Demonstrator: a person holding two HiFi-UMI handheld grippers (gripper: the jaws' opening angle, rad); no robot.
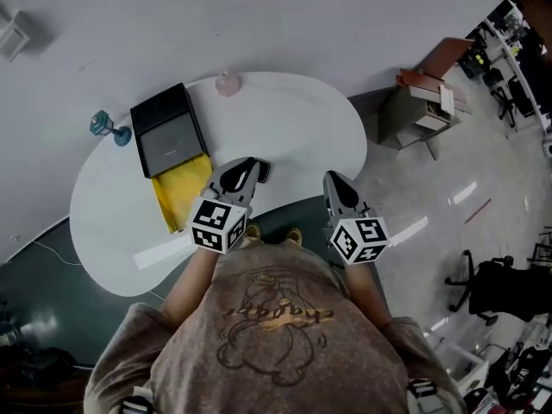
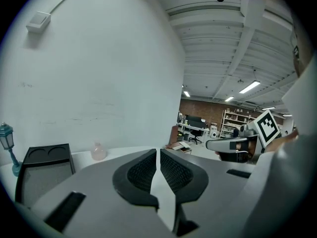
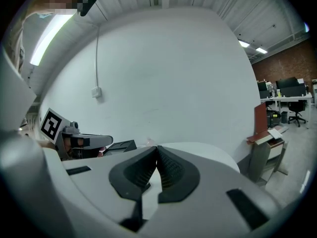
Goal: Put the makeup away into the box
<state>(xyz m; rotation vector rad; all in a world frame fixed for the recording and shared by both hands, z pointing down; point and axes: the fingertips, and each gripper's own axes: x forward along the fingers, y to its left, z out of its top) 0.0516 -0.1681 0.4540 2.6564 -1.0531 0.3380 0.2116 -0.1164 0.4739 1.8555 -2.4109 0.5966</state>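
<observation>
Starting nearest, low in the head view: the left gripper [image 1: 248, 165] and right gripper [image 1: 333, 178] hang side by side over the near edge of the white table [image 1: 293, 119]. Each is clenched on nothing, the ribbed pads meeting with no object between them. Both are well apart from the makeup.

Just beyond the left gripper, a yellow sheet [image 1: 183, 192] lies flat, touching the near end of the black box [image 1: 164, 128]. The box sits left of centre and shows a grey panel on top. I cannot tell whether that panel is its inside or a lid.

Farther off, in the upper centre, a small pink bottle [image 1: 228, 83] stands upright at the table's far rim, near the box's far right corner but not touching it. It is the only makeup I can see.

A teal ornament [image 1: 105, 126] stands on the left, beside the box.

The bottle looks light, stiff and smooth, probably glass or hard plastic, so it may slip or tip. Its rounded body suggests gripping across the belly, low down, with gentle pressure.

Count: two grippers, one bottle, one box, one yellow sheet, one ornament, one table.
</observation>
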